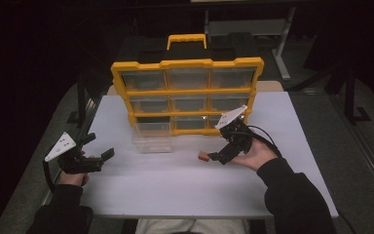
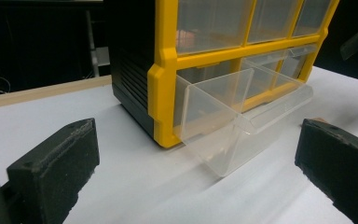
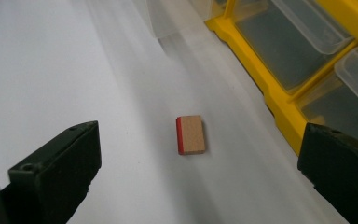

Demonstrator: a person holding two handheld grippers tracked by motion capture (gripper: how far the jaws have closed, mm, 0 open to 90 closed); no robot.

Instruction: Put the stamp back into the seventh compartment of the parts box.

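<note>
A small wooden block (image 1: pixel 204 156) (image 3: pixel 191 135) with one red edge lies flat on the white table (image 1: pixel 185 190). My right gripper (image 1: pixel 217 157) (image 3: pixel 200 172) hovers just right of it, open, jaws wide apart and the block lying ahead between them. A yellow-framed organizer (image 1: pixel 187 92) (image 2: pixel 165 88) (image 3: pixel 279 100) with clear drawers stands at the back. Its bottom-left clear drawer (image 1: pixel 151 137) (image 2: pixel 235 121) is pulled out and looks empty. My left gripper (image 1: pixel 100 148) (image 2: pixel 191 172) rests at the table's left edge, open, pointing toward that drawer with nothing between its jaws.
A black case with a yellow handle (image 1: pixel 187 41) sits behind the organizer. A grey desk leg (image 1: pixel 282 44) stands at the back right. White tabletop stretches in front of the organizer. The surroundings are dark.
</note>
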